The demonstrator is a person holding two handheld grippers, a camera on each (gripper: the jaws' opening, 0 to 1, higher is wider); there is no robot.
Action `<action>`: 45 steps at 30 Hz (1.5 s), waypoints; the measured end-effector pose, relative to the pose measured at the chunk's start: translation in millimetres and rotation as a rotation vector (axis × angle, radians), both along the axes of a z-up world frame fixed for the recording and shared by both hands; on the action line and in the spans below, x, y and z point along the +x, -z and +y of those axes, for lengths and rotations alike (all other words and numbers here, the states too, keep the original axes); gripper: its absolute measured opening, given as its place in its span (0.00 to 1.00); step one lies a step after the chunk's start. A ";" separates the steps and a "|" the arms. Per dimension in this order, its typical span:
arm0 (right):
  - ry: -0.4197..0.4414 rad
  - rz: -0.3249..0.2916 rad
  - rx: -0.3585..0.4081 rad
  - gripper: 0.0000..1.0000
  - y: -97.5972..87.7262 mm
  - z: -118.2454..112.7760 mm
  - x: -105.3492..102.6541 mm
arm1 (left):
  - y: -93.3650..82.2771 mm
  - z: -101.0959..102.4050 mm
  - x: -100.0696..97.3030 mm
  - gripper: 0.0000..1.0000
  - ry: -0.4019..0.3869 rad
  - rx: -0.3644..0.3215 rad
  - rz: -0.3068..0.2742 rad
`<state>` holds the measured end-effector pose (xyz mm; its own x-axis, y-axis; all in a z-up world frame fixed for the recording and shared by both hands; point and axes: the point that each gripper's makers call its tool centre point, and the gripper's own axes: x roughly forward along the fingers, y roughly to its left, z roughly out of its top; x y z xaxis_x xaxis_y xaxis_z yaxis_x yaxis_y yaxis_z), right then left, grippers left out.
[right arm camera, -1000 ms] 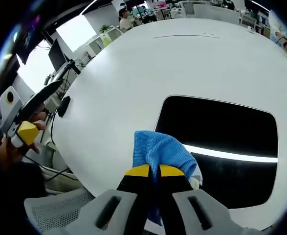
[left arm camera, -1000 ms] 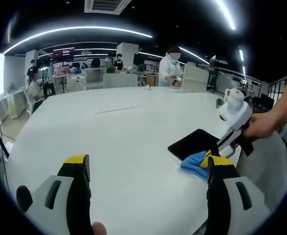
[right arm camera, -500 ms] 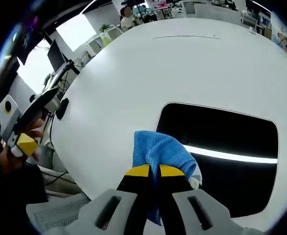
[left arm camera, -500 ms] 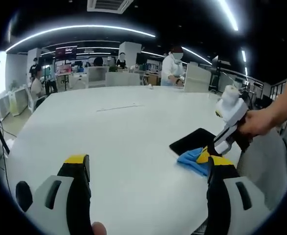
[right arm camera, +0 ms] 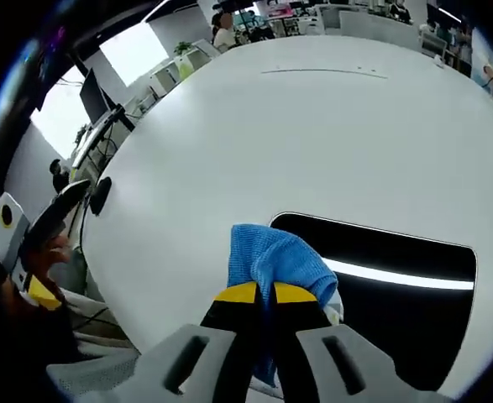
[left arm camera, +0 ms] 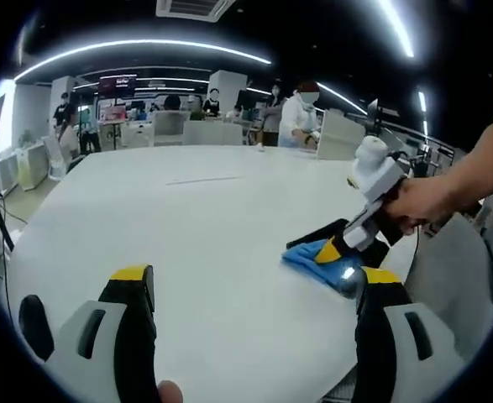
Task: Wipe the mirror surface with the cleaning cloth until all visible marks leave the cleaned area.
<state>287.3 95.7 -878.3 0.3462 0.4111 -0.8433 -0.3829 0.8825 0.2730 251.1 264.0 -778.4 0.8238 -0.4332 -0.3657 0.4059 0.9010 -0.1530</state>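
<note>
Blue cleaning cloth is pinched tight in the right gripper fingers, sitting at the mirror edge on the white bench — no marks I can spot, wiping looks underway. Left gripper fingers spread, holding nothing.

Bright, even indoor light from long ceiling strips. Strong glare off white table. Strip reflected as white band in dark mirror. Window blown out in right gripper view. Heavy fisheye bending at edges. Background people soft, small. Near jaws slightly blurred. Shadows faint.
</note>
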 end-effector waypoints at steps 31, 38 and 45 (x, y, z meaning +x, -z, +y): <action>-0.029 -0.007 -0.001 0.00 0.1 -0.3 43.7 | -1.9 1.4 3.2 0.99 -0.021 0.006 0.007; -0.021 -0.011 0.001 0.00 -0.1 -9.6 43.4 | -4.0 -0.2 2.2 0.99 -0.021 0.010 0.005; -0.008 -0.021 0.007 0.00 0.1 -22.1 44.2 | -5.4 -2.6 0.9 0.99 -0.020 0.011 0.004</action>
<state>331.5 73.6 -878.4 0.3601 0.4194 -0.8333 -0.3957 0.8776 0.2707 252.0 261.5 -773.0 0.8309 -0.4124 -0.3736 0.3869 0.9107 -0.1447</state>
